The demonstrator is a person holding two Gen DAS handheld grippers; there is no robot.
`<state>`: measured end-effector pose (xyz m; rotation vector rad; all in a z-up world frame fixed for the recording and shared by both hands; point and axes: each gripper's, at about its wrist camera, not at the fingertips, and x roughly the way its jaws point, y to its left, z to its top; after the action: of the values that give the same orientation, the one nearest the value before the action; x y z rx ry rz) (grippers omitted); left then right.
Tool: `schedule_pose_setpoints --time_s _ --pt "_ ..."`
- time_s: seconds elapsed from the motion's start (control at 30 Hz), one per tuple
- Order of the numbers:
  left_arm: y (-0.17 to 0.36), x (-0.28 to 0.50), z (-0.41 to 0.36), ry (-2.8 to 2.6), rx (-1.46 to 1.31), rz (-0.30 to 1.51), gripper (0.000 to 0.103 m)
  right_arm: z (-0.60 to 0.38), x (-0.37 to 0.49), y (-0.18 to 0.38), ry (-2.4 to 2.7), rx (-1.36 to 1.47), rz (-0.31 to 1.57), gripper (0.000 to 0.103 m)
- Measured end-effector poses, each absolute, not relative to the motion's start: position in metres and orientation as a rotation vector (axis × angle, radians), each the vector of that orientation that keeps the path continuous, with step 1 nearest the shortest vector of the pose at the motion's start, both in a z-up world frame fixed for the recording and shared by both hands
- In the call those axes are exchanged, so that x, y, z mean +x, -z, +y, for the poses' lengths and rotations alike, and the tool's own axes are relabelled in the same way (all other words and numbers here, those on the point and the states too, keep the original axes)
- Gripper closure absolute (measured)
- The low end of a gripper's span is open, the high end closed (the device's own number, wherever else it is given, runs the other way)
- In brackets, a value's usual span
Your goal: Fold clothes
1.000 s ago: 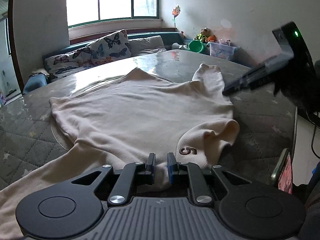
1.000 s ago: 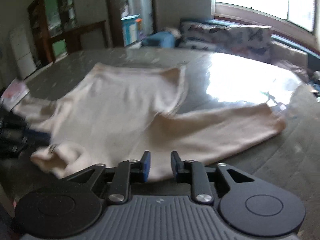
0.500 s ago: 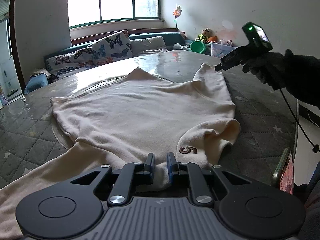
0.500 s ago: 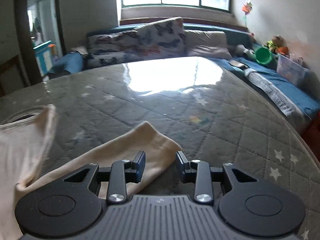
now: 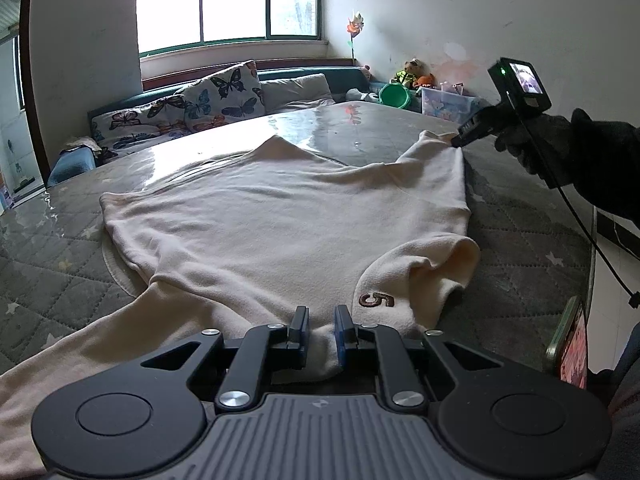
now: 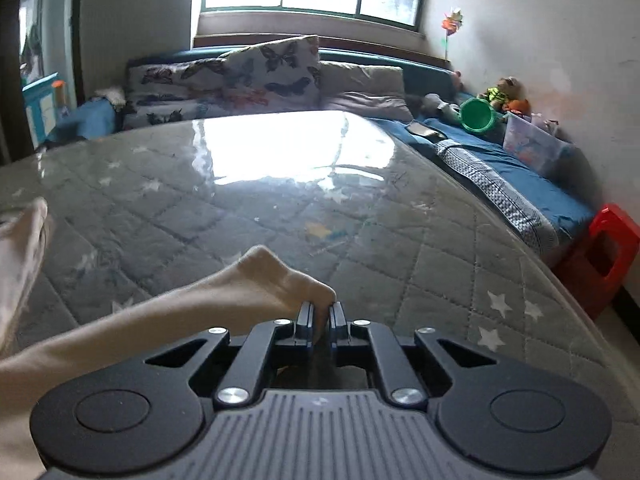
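A cream sweater (image 5: 280,220) lies spread flat on the quilted table (image 5: 520,232), its collar with a brown "5" (image 5: 376,300) nearest me. My left gripper (image 5: 321,314) is shut on a pinch of fabric just left of that collar. In the left wrist view, my right gripper (image 5: 456,143) sits at the end of the far right sleeve, held by a dark-gloved hand (image 5: 552,152). In the right wrist view, the right gripper (image 6: 321,310) has its jaws closing tight on the sleeve cuff (image 6: 280,280), and the pads press the bunched fabric.
A phone (image 5: 570,344) lies at the table's right edge. A red stool (image 6: 600,256) stands beside the table (image 6: 280,208). Behind are a sofa with butterfly cushions (image 5: 216,96), a green basin (image 6: 478,115) and a clear plastic box (image 6: 532,144).
My right gripper swung across to the end of the right sleeve, then shut on the cuff. The left gripper and the fabric in it have not moved.
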<state>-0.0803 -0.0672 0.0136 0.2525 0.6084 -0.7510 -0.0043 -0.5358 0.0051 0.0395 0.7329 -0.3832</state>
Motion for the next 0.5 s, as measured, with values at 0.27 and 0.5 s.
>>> schedule_pose_setpoints --time_s 0.27,0.5 --pt "-0.022 -0.086 -0.058 0.716 0.215 0.610 0.086 -0.497 -0.013 -0.034 0.275 -0.020 0.663 0.076" --pt "-0.036 -0.092 -0.011 0.482 0.118 0.584 0.069 -0.395 -0.029 -0.038 -0.152 -0.093 0.667 0.069"
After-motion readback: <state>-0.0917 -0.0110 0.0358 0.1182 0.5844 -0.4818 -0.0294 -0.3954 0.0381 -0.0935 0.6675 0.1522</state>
